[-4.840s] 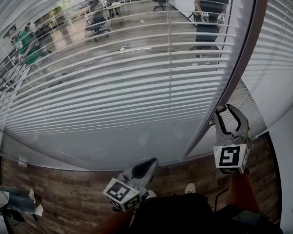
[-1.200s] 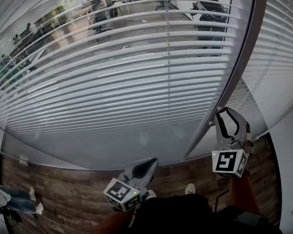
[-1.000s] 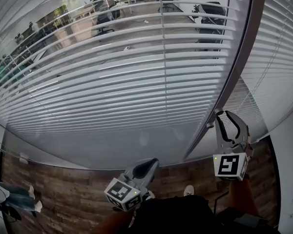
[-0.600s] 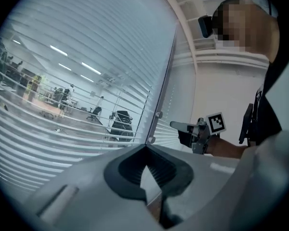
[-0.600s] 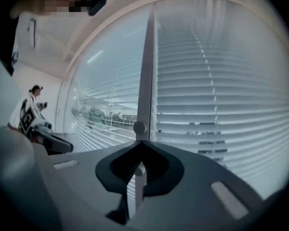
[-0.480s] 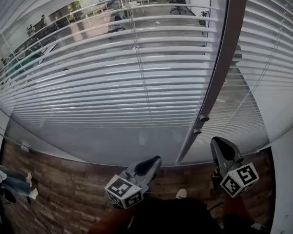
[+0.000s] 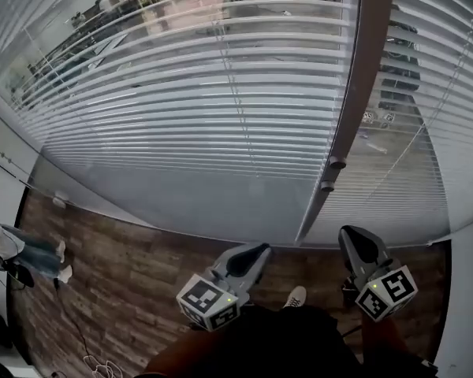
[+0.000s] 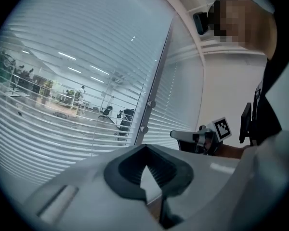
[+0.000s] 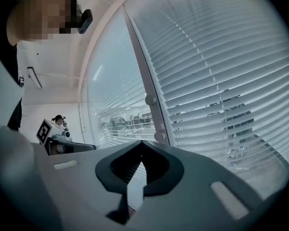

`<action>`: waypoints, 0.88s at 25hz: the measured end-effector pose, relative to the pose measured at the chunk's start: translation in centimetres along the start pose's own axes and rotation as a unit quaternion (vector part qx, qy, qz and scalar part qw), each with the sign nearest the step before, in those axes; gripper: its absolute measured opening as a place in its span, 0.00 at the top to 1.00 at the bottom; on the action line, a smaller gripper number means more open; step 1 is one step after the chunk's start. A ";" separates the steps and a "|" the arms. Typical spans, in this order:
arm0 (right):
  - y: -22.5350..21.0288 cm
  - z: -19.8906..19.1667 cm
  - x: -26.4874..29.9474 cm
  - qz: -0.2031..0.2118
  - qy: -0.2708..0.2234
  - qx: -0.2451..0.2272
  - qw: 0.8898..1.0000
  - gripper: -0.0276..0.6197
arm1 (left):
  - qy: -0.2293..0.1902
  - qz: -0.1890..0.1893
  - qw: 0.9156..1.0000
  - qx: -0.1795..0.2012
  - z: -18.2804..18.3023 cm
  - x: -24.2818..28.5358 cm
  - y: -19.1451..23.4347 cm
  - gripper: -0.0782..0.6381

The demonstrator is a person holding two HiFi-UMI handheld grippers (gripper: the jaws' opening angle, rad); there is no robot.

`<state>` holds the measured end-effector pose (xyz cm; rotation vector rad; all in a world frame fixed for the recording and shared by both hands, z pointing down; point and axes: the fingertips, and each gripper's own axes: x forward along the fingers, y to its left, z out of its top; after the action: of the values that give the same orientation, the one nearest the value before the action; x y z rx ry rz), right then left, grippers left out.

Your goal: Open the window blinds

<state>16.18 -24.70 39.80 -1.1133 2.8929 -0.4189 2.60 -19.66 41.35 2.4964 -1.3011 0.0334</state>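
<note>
Left tongs [image 7: 251, 253] clenched, empty | right tongs [image 7: 355, 239] clenched, empty | blinds [image 7: 181, 93] ahead, apart

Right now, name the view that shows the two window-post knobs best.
The right gripper view: the knobs look largest there, clear against the post. The head view and left gripper view show them small.

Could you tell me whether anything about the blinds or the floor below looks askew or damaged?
Nothing stands out. The slats of the left blind and the right blind lie even and parallel, none bent or sagging. The only stray thing is a loose cable on the wood floor.
</note>
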 end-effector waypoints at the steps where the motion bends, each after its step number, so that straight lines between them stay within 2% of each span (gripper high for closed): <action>1: 0.2 0.2 -0.1 0.002 0.000 0.001 1.000 0.92 | -0.002 0.003 1.000 0.000 0.2 -0.3 -0.1 0.89; 6: 2.1 1.3 -0.9 0.002 -0.003 0.000 1.000 0.92 | -0.020 -0.009 1.000 0.004 1.1 -2.7 -0.9 0.89; 9: 3.8 -0.4 -1.3 -0.011 -0.004 0.002 1.000 0.92 | -0.021 -0.018 1.000 0.009 0.1 -4.7 -0.8 0.89; 11: 5.2 -2.6 -1.5 -0.022 -0.007 0.003 1.000 0.92 | -0.019 -0.030 0.999 0.011 -1.9 -6.5 -0.2 0.89; 14: 8.3 -4.8 -2.4 -0.038 -0.010 0.003 0.999 0.92 | -0.013 -0.046 0.999 0.009 -4.0 -9.9 0.0 0.89; 22: 17.4 -6.4 -6.7 -0.086 -0.013 0.000 0.996 0.92 | -0.005 -0.105 0.994 0.007 -4.8 -17.2 -2.7 0.89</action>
<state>9.09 -6.41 40.99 -1.3624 2.7859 -0.4057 -4.64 -3.14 42.24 2.6335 -1.0391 -0.0179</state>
